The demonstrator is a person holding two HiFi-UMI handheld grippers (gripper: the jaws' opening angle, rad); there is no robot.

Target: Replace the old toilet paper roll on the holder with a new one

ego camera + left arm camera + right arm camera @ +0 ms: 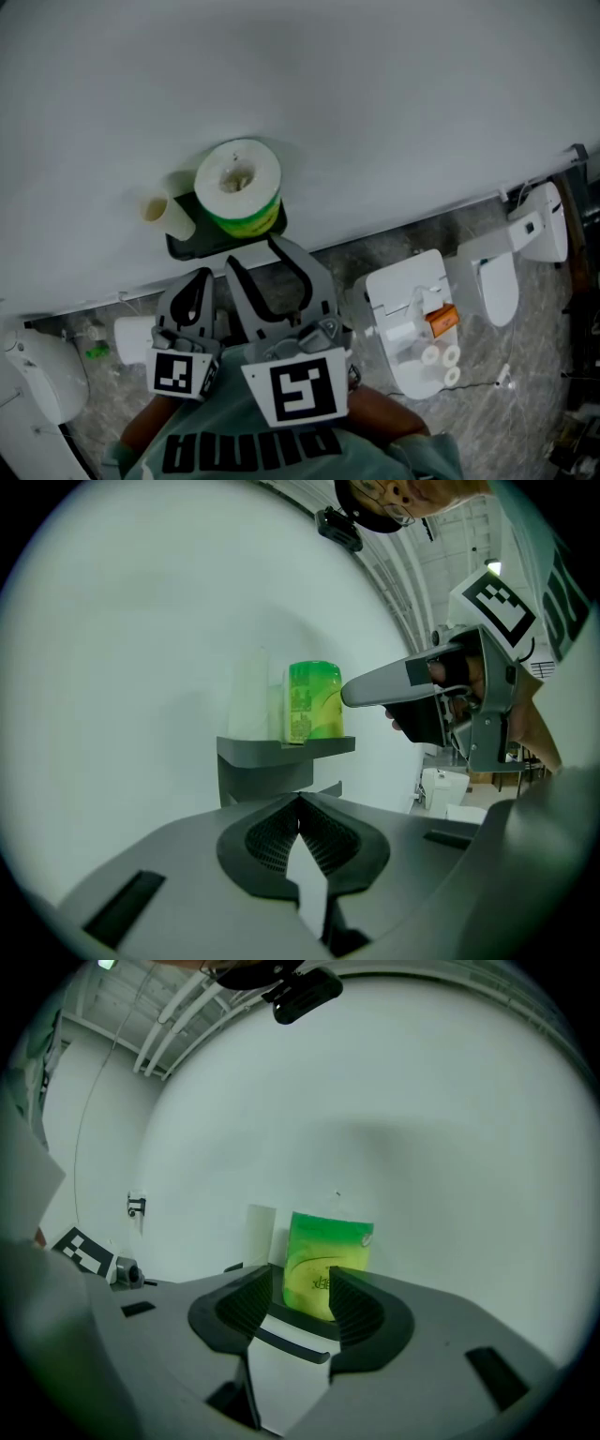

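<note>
Straight ahead of the right claw, jaws apart and empty, the green-wrapped new roll stands upright at the shelf's right end, the bare tube just left of it. The left claw, jaws together, faces the shelf from further left.

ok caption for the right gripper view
Right hand-held gripper, jaws apart, lined up on the green-wrapped roll beside a cardboard tube

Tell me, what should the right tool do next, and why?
Probably ease the right tool forward to the green-wrapped roll on the shelf. Its jaws stand open and line up with the roll, but are apart from it. The bare tube stands beside the roll; the left tool is shut.
</note>
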